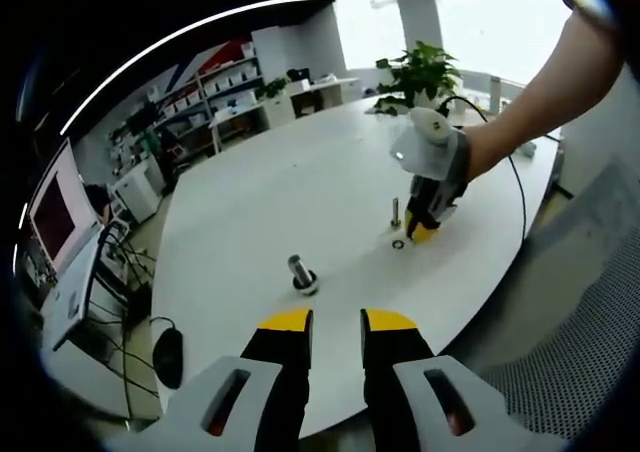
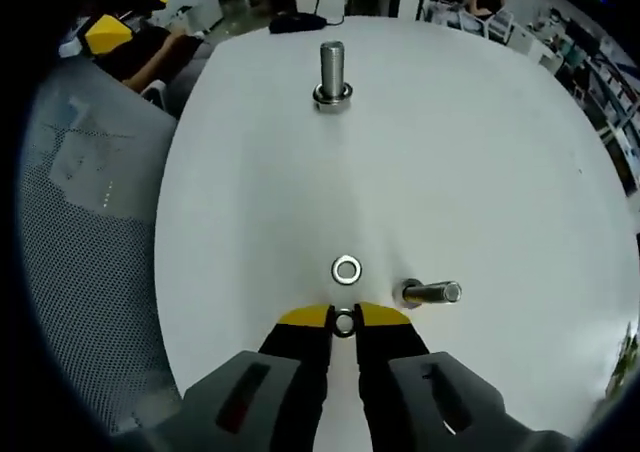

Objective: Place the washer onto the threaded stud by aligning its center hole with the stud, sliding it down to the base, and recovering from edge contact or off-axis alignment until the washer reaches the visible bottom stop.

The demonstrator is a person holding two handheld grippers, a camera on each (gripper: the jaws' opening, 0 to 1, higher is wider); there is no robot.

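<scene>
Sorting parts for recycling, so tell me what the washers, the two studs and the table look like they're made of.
Washers: bright silvery metal, likely steel, with a shiny rim; a second washer sits between the right tool's tips. Far stud and near stud: grey metal with glinting highlights, probably steel, threads too small to confirm. Table: smooth matte white top, perhaps laminate; cannot tell for sure.

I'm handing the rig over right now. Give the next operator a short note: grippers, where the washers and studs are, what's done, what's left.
Right gripper: shut on a small washer, pinched between its yellow-tipped fingers low over the white table.
Left gripper: open, holding nothing, back near the table edge.
Near stud: just right of the right gripper's tips, no washer on it. A second washer lies flat on the table beside it.
Far stud: upright with a ring at its base.
Done: washer picked up. Left: line its hole over the near stud and slide it down to the base.
</scene>
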